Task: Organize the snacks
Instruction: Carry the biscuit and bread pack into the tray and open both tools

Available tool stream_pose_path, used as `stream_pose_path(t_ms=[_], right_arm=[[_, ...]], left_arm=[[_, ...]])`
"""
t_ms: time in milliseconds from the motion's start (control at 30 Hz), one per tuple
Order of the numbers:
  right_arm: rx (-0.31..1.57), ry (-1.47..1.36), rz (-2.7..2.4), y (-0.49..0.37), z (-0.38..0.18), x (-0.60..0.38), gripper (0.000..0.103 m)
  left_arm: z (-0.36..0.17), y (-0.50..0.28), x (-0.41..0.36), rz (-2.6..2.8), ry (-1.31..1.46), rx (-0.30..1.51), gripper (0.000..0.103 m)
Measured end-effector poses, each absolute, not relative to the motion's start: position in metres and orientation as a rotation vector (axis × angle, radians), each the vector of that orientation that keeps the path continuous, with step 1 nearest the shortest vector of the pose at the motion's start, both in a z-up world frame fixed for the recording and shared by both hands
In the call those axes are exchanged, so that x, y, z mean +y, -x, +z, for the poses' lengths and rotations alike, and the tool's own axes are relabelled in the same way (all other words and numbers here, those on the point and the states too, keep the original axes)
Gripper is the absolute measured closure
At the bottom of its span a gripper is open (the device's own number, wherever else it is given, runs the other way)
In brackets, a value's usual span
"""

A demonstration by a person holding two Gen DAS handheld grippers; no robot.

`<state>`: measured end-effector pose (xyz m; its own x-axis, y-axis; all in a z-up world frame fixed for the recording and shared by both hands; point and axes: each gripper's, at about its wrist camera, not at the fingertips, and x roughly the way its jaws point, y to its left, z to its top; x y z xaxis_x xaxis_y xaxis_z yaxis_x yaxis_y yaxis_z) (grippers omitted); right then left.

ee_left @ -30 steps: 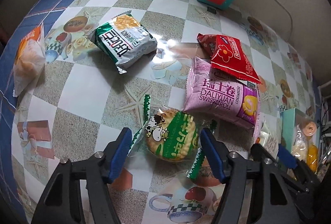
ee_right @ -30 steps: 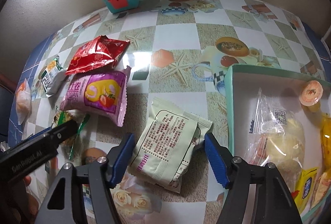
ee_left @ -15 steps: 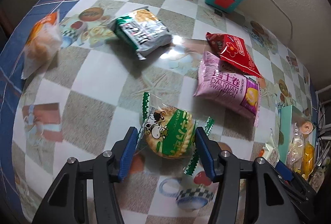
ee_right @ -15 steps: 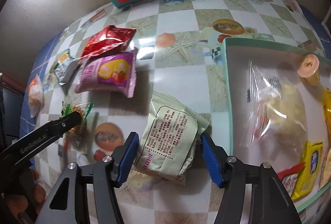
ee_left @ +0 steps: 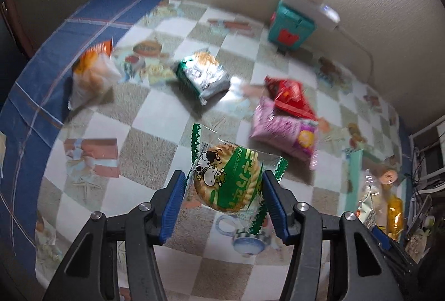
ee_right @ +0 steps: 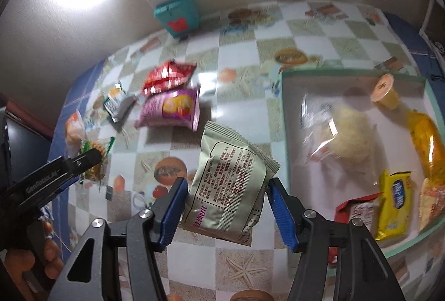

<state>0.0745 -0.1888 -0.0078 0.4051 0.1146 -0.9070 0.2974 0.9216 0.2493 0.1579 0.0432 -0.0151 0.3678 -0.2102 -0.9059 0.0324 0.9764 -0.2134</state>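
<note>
While the checkered tablecloth [ee_left: 155,117] spreads under everything, your biggest target sits to your right: the teal-rimmed tray [ee_right: 286,117], already holding a clear bag of pale snack [ee_right: 347,131], a long orange packet [ee_right: 425,139], a yellow packet [ee_right: 395,200], a red-edged wrapper [ee_right: 356,209] and a small jelly cup [ee_right: 385,91].

Your right gripper [ee_right: 225,206] has its blue pads pressed against both sides of the pale green packet [ee_right: 230,178], which hangs clear of the cloth, just left of the tray's rim.

Your left gripper [ee_left: 222,192] is closed on the round cookie pack [ee_left: 229,180] with the cow print, its pads touching both edges, and the pack is lifted above the table.

Loose on the cloth beyond you lie the pink swiss roll bag [ee_left: 283,131] with the red packet [ee_left: 290,95] overlapping its far edge, the green-and-silver packet [ee_left: 203,75] to their left, and the orange-topped bag [ee_left: 91,75] near the blue border.

Against the wall stands the teal box [ee_left: 290,28] with a white power strip [ee_left: 311,4] on top.
</note>
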Motion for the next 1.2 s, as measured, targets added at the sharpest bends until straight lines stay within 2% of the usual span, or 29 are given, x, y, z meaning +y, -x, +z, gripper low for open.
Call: stream_pose_path(t_ms=[200, 567, 867, 1200], right_arm=[[1.097, -0.440, -0.215, -0.063, 0.012, -0.231, 0.040], [1.041, -0.568, -0.507, -0.015, 0.019, -0.343, 0.040], [1.036, -0.643, -0.606, 0.012, 0.013, -0.388, 0.040], [1.111, -0.655, -0.590, 0.008, -0.012, -0.389, 0.039]], left_arm=[[0.024, -0.158, 0.006, -0.222, 0.158, 1.107, 0.045], [0.045, -0.144, -0.091, -0.396, 0.075, 1.071, 0.045], [0.030, -0.110, -0.176, -0.579, -0.066, 1.135, 0.044], [-0.022, -0.080, -0.232, -0.647, -0.218, 1.268, 0.044]])
